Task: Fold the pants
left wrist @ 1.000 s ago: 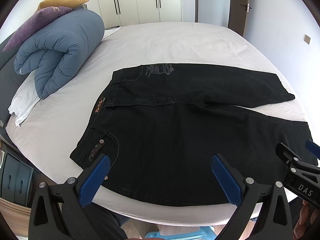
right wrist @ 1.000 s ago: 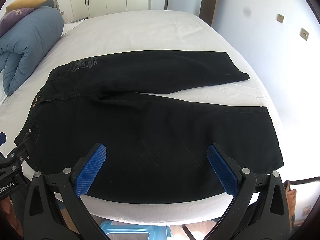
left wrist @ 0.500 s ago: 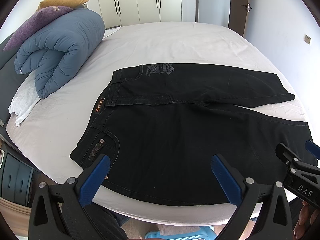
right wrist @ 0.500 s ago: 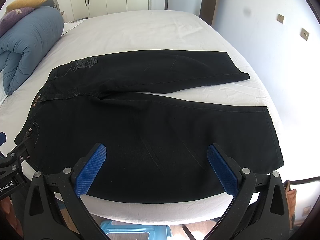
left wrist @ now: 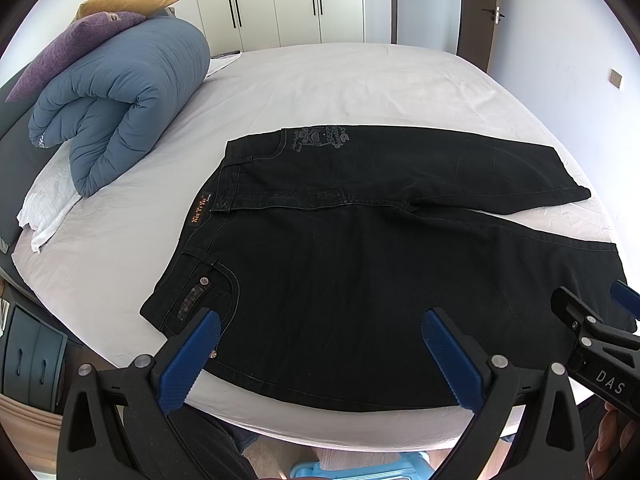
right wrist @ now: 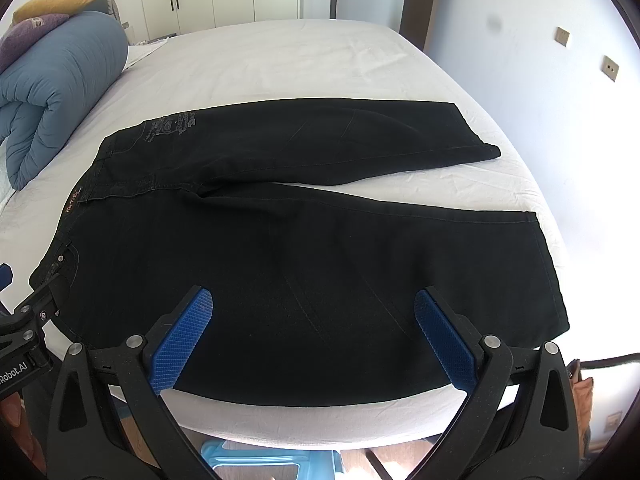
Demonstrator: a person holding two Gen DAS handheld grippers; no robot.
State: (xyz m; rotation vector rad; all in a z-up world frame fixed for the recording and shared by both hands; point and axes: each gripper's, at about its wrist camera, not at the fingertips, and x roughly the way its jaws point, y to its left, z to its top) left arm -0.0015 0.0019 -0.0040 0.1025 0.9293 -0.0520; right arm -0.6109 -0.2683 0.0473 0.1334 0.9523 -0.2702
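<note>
Black pants (left wrist: 360, 248) (right wrist: 304, 248) lie flat on the white bed, waistband to the left and both legs reaching right, slightly spread. My left gripper (left wrist: 320, 356) hovers open above the near edge close to the waist pocket, nothing between its blue pads. My right gripper (right wrist: 316, 332) is open too, over the near leg's lower part. Each gripper shows at the edge of the other's view: the right gripper (left wrist: 592, 340) and the left gripper (right wrist: 24, 320).
A rolled blue duvet (left wrist: 120, 108) with purple and yellow pillows sits at the bed's far left. The white bed (left wrist: 340, 80) stretches behind the pants. Wardrobe doors and a door stand at the back. A light blue stool (right wrist: 256, 464) is on the floor below.
</note>
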